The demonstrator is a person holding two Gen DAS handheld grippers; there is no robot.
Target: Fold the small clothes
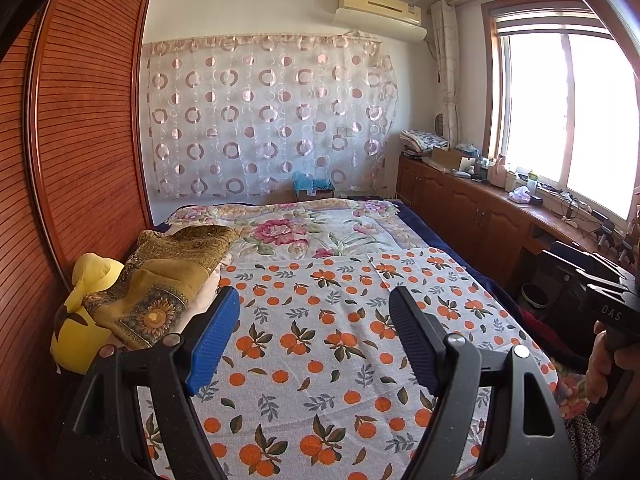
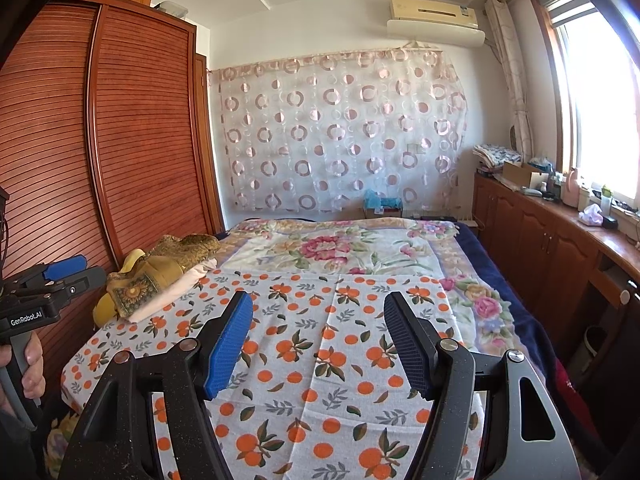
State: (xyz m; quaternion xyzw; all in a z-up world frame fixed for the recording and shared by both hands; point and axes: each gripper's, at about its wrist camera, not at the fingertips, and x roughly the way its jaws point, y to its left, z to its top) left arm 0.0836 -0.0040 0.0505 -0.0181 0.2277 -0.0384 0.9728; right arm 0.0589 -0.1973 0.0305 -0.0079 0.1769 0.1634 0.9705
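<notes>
A white cloth printed with oranges [image 1: 320, 340] [image 2: 320, 360] lies spread flat over the near half of the bed. At its left edge sits a pile: an ochre patterned cloth [image 1: 168, 280] [image 2: 160, 272] on a cream cloth [image 2: 172, 292], with a yellow soft item [image 1: 88, 308] beside it. My left gripper [image 1: 314, 296] hovers open over the printed cloth, to the right of the pile, with nothing between its blue pads. My right gripper [image 2: 319, 298] hovers open over the same cloth, also holding nothing. The left gripper [image 2: 90, 267] shows at the right wrist view's left edge, held by a hand [image 2: 32, 364].
A floral blanket [image 1: 320, 228] covers the far half of the bed. A slatted wooden wardrobe [image 1: 80, 140] stands close along the left. Low wooden cabinets [image 2: 540, 240] with clutter on top run under the window at right. A hand [image 1: 612, 364] grips the right tool.
</notes>
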